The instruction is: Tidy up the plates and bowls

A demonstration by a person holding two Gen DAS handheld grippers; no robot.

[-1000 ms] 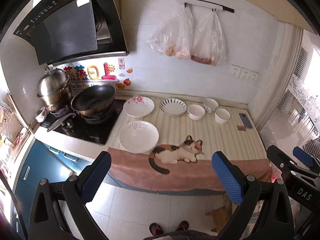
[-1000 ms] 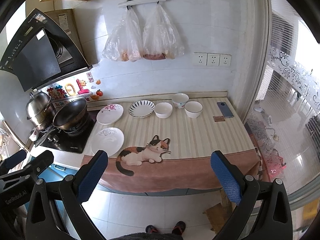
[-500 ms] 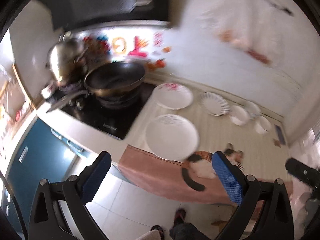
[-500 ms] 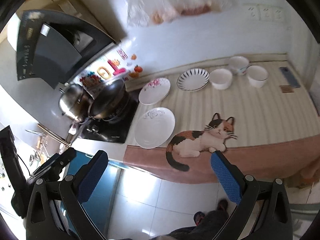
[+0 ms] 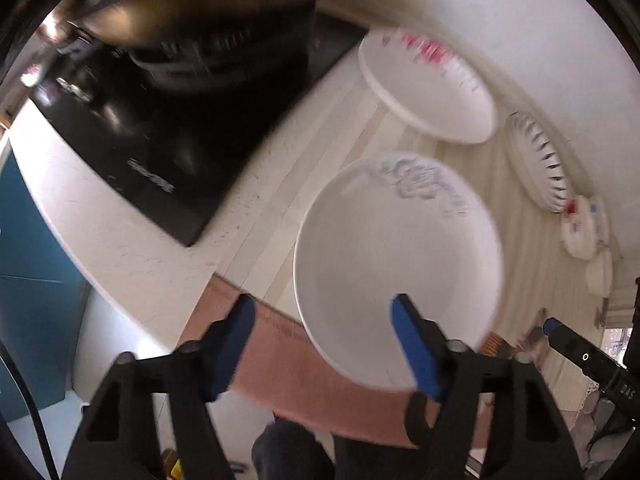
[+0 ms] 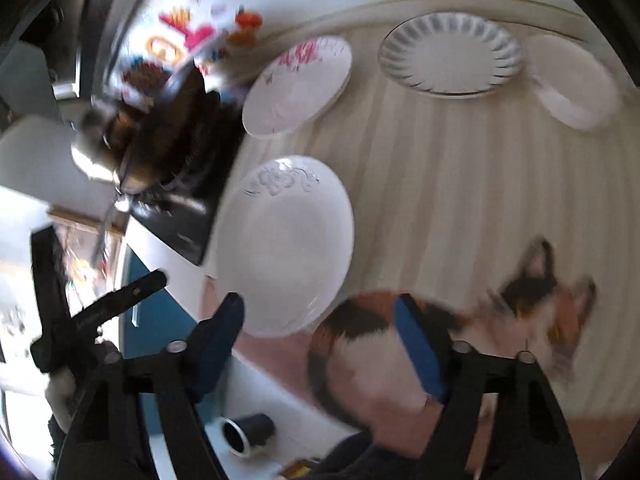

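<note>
A large white plate with a grey flower print (image 5: 396,264) lies near the counter's front edge; it also shows in the right wrist view (image 6: 284,244). My left gripper (image 5: 324,344) is open just in front of its near rim. My right gripper (image 6: 320,340) is open, at the same plate's near right rim. Behind lie a pink-flowered plate (image 5: 428,88) (image 6: 298,84), a blue-striped plate (image 5: 538,164) (image 6: 450,54) and white bowls (image 5: 580,232) (image 6: 572,80).
A black cooktop (image 5: 160,120) with a dark wok (image 6: 168,128) stands left of the plates. The striped counter mat (image 6: 460,184) carries a calico cat picture (image 6: 460,344). The counter's front edge drops to blue cabinets (image 5: 28,248). The left gripper shows in the right wrist view (image 6: 92,312).
Both grippers have moved down and forward to the grey-flowered plate, which now fills much of each view. The jaws stay open. The plates and bowls have not moved.
</note>
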